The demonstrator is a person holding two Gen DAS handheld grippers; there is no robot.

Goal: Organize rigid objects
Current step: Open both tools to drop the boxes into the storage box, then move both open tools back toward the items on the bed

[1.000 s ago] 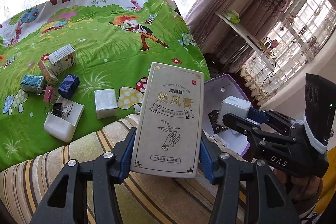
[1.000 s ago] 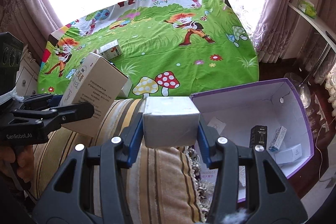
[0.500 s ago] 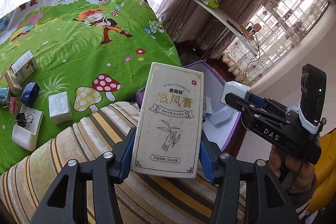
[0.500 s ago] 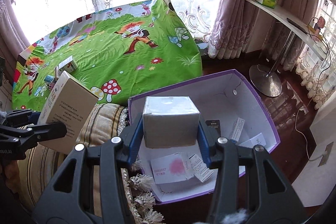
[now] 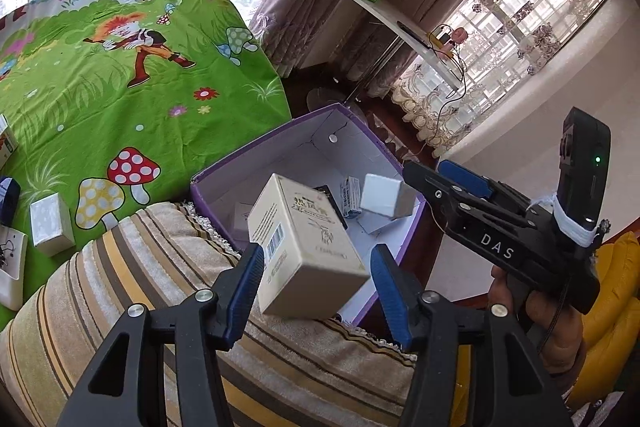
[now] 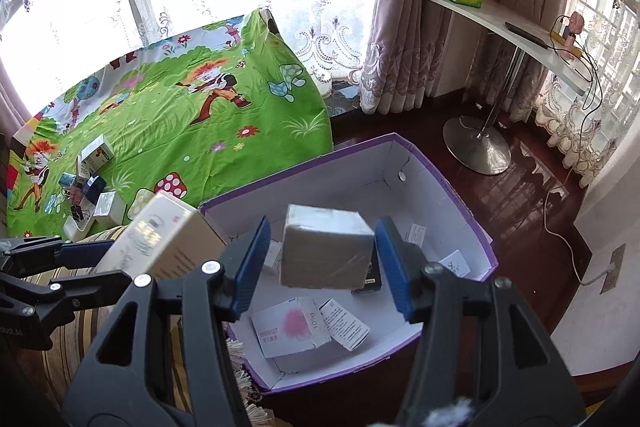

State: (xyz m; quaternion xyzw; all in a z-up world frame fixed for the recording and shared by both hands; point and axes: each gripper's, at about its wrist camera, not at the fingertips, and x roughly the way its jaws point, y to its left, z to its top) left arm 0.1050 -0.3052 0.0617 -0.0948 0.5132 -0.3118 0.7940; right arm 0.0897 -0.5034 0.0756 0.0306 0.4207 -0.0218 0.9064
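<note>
A tall beige carton (image 5: 308, 247) with Chinese lettering tips forward, loose between the jaws of my left gripper (image 5: 318, 259), which are opening; a gap shows at its right pad. A white cube box (image 6: 324, 251) hangs blurred between the opening jaws of my right gripper (image 6: 324, 227), clear of both blue pads. Both boxes are over the open purple cardboard box (image 6: 440, 167), which holds several small cartons. In the left wrist view the cube (image 5: 384, 201) sits just off the right gripper's fingertips (image 5: 416, 175), over the purple box (image 5: 280, 131).
A striped cushion (image 5: 140, 267) lies under the left gripper. The green cartoon cloth (image 6: 180, 131) carries several small boxes, binder clips and a white tray (image 6: 76, 227). A white shelf on a metal pedestal (image 6: 476, 147) stands on the dark wooden floor.
Both grippers swung right, from over the striped cushion to over the purple box. Their jaws parted, and the beige carton and the white cube came loose and tipped.
</note>
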